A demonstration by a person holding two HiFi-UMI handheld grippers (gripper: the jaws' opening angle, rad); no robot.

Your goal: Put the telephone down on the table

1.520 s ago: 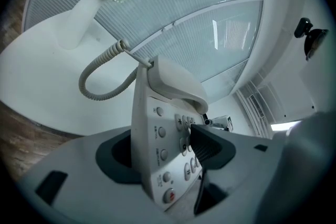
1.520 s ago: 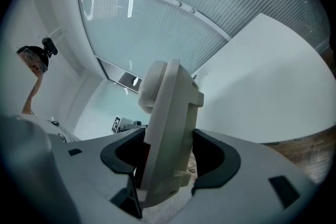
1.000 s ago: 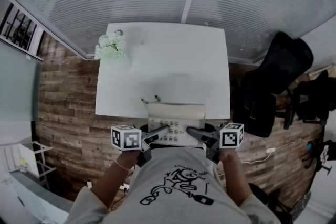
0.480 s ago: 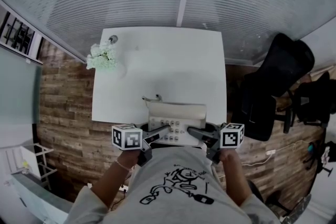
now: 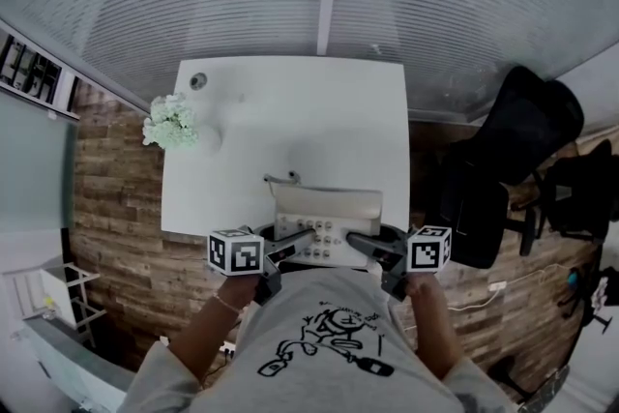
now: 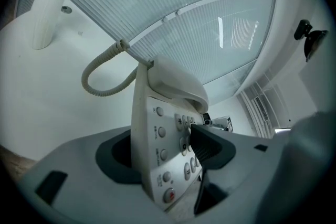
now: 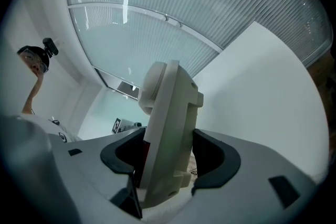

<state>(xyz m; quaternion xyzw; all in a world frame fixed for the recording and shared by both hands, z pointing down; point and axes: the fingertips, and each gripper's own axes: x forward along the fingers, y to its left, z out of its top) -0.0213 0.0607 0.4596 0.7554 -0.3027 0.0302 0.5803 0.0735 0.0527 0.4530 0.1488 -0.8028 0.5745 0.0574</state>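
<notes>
A beige desk telephone (image 5: 325, 220) with its handset on the cradle hangs between my two grippers, over the near edge of the white table (image 5: 290, 111). My left gripper (image 5: 293, 245) is shut on its left side, one pad over the keypad (image 6: 185, 150). On the other side my right gripper (image 5: 363, 245) is shut on its right edge. The left gripper view shows the telephone (image 6: 157, 128) on edge between the jaws of the left gripper (image 6: 164, 150), its coiled cord (image 6: 97, 75) looping toward the table. In the right gripper view the telephone (image 7: 169, 113) stands between the jaws of the right gripper (image 7: 169, 157).
A white vase of pale flowers (image 5: 172, 123) stands at the table's left edge, with a small round fitting (image 5: 198, 80) behind it. A black office chair (image 5: 508, 164) is to the right of the table. Ribbed glass walls run behind, wood flooring lies beside the table.
Both grippers and the telephone have moved forward toward the table; the table's near edge now lies under the telephone. The grip on both sides is unchanged.
</notes>
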